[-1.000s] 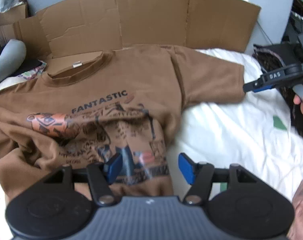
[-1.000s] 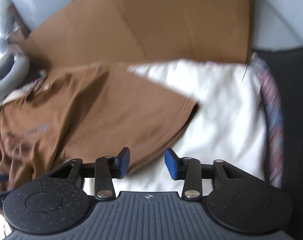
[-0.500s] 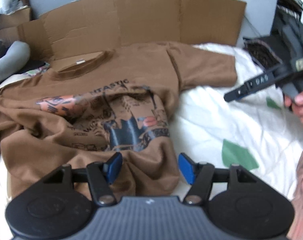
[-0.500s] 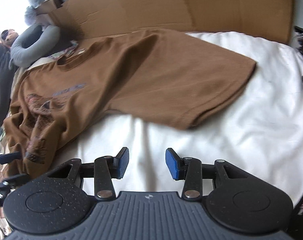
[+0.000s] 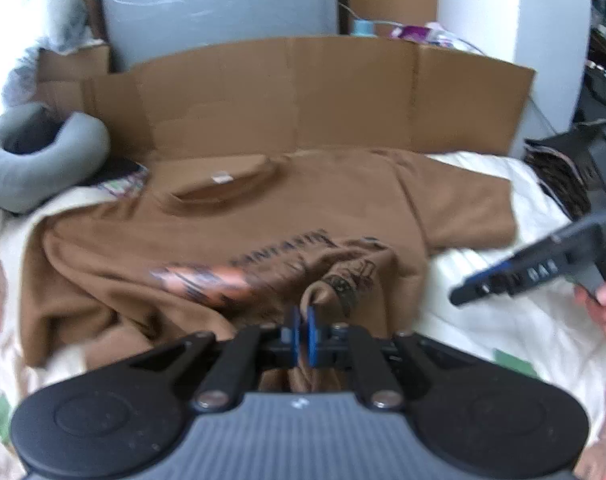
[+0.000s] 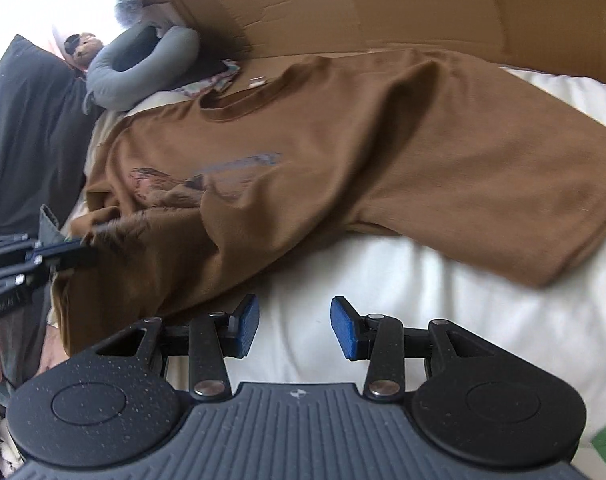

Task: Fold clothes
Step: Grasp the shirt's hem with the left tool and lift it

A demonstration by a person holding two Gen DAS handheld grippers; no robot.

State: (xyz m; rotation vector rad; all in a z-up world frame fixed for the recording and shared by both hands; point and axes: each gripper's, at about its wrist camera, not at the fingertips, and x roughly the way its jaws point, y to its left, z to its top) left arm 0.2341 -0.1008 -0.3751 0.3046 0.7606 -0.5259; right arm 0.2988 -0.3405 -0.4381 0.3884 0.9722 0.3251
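Observation:
A brown T-shirt (image 5: 311,204) with a dark and orange print lies face up on the white bed, its lower part bunched. It also shows in the right wrist view (image 6: 383,152). My left gripper (image 5: 302,334) is shut on a fold of the shirt's lower hem and holds it lifted; it shows from the side in the right wrist view (image 6: 59,254). My right gripper (image 6: 294,326) is open and empty over the white sheet, just right of the shirt's side. It shows at the right of the left wrist view (image 5: 503,284).
A flattened cardboard sheet (image 5: 323,92) stands behind the shirt. A grey neck pillow (image 5: 43,160) lies at the far left. Dark fabric and a bag (image 5: 575,168) sit at the bed's right edge. The white sheet (image 6: 423,288) lies under my right gripper.
My left gripper has closed on the shirt's lower hem and lifted it, bunching the print. My right gripper has drawn back from the sleeve toward the shirt's lower side, still open.

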